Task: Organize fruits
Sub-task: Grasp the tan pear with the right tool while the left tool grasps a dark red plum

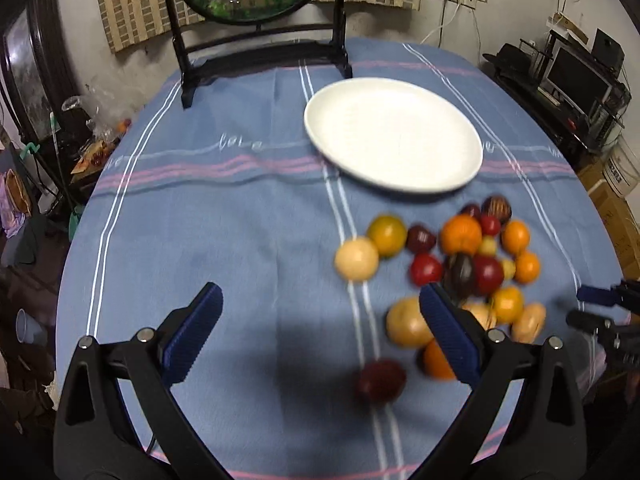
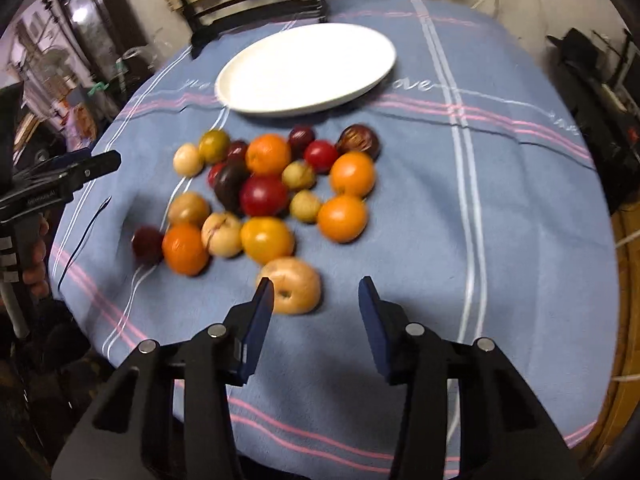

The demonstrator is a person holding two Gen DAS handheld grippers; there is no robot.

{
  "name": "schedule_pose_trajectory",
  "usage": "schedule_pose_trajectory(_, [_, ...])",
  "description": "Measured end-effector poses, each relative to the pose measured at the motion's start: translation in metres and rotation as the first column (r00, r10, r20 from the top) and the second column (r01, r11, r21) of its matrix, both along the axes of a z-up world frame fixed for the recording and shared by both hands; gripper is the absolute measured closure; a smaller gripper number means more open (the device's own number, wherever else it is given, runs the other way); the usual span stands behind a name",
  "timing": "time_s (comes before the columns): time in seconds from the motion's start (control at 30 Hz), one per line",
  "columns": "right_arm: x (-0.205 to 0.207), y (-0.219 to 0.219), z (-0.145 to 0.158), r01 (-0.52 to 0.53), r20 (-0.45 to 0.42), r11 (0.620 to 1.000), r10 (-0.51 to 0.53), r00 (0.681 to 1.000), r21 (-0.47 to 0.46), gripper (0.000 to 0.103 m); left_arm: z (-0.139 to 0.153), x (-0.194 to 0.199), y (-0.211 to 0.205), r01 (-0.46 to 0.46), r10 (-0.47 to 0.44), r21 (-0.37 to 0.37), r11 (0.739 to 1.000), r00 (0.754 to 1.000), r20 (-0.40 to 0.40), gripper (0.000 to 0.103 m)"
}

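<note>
Left gripper (image 1: 320,312) hangs w/ jaws spread as wide as they go, nothing between them, tilted down over bare blue cloth (image 1: 224,216) just left of the fruit pile (image 1: 452,264). Right gripper (image 2: 316,300) is at a narrower gap, also empty, pads not touching anything; a pale peach-like fruit (image 2: 294,285) sits just beyond its left pad, partly hidden by it.

Fruit is all on the cloth, bunched in a loose cluster near the person: oranges, dark red plums, small yellow ones, tan ones. White plate (image 1: 394,132) is empty, on the far side of the pile.

Risks, as I judge them:
- Round fruit touching round fruit. Nudge one w/ a pad and neighbours roll; a dark red plum (image 1: 380,380) lies apart at the near-left edge, closest to the table rim, so it's the likeliest to go off.
- Right jaws look too narrow for the peach-like fruit as they stand. Coming down like that would push it or bruise it, not grip it.
- Both grippers work the same pile from either side, so they could collide.
- Plate is shallow, so fruit dropped from height may roll off.
- Both views are blurred, so exact contact is hard to judge.
</note>
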State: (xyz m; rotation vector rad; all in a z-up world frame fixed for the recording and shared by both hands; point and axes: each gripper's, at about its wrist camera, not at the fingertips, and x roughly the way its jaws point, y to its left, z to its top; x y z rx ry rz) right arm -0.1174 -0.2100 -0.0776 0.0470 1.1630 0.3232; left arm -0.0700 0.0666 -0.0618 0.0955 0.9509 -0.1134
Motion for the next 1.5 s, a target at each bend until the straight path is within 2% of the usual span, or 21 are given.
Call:
schedule_pose_trajectory(0.07, [-0.002,0.005,-0.009,-0.013,-0.021,1.0,0.013,1.0,0.002,0.063,-0.006,-0.008,0.003,0.011,-0.011,0.021,1.0,1.0,-0.02,0.003])
schedule_pose_trajectory(0.1, [-0.001,0.008,-0.014,-0.02,-0.031,1.0,0.02,0.999,0.01,0.063,-0.012,-0.012,0.003,0.014,-0.014,0.001,1.0,1.0,-0.009,0.003])
schedule_pose_trajectory(0.17, [0.002,0.019,-0.024,-0.042,-0.052,0.999,0.042,0.998,0.003,0.063,-0.009,-0.018,0.007,0.027,-0.026,0.015,1.0,0.996,-0.085,0.003])
schedule_pose_trajectory(0.27, [0.007,0.036,-0.036,-0.084,-0.059,0.995,0.081,0.995,-0.051,0.06,-0.012,-0.025,0.006,0.058,-0.055,0.022,0.998,0.992,-0.117,0.003])
schedule_pose_trajectory(0.57, [0.007,0.035,-0.036,-0.096,-0.079,0.991,0.089,0.993,-0.093,0.058,-0.042,-0.033,0.001,0.093,-0.088,0.024,0.995,0.985,-0.146,0.003])
schedule_pose_trajectory(0.8, [0.009,0.042,-0.044,-0.142,-0.072,0.98,0.133,0.989,-0.138,0.056,-0.057,-0.033,-0.024,0.181,-0.176,0.02,0.983,0.972,-0.154,0.003])
schedule_pose_trajectory(1.03, [0.024,0.032,-0.053,-0.089,-0.112,0.995,0.084,0.99,-0.035,0.056,-0.072,-0.028,-0.027,0.181,-0.175,0.016,0.983,0.968,-0.177,0.004])
schedule_pose_trajectory(1.13, [0.026,0.024,-0.055,-0.071,-0.115,0.997,0.072,0.991,0.014,0.056,-0.073,-0.027,-0.026,0.174,-0.172,-0.003,0.985,0.969,-0.175,0.013])
schedule_pose_trajectory(1.2, [0.024,0.021,-0.054,-0.068,-0.113,0.998,0.069,0.991,0.011,0.056,-0.073,-0.024,-0.027,0.176,-0.175,-0.01,0.984,0.968,-0.178,0.016])
schedule_pose_trajectory(1.3, [0.02,0.022,-0.052,-0.079,-0.109,0.997,0.077,0.991,-0.012,0.057,-0.072,-0.022,-0.035,0.219,-0.218,-0.017,0.976,0.959,-0.181,0.033])
schedule_pose_trajectory(1.37, [0.021,0.019,-0.052,-0.076,-0.111,0.997,0.074,0.991,-0.019,0.057,-0.072,-0.021,-0.041,0.25,-0.252,-0.035,0.968,0.948,-0.193,0.054])
schedule_pose_trajectory(1.4, [0.02,0.018,-0.052,-0.073,-0.113,0.997,0.07,0.991,-0.02,0.057,-0.072,-0.021,-0.043,0.262,-0.266,-0.046,0.964,0.943,-0.199,0.06])
schedule_pose_trajectory(1.43, [0.02,0.016,-0.051,-0.067,-0.114,0.998,0.065,0.991,-0.021,0.057,-0.071,-0.022,-0.046,0.272,-0.277,-0.055,0.961,0.939,-0.204,0.065])
schedule_pose_trajectory(1.5, [0.019,0.012,-0.051,-0.059,-0.115,0.998,0.056,0.992,-0.023,0.057,-0.07,-0.022,-0.051,0.275,-0.276,-0.032,0.961,0.939,-0.208,0.065])
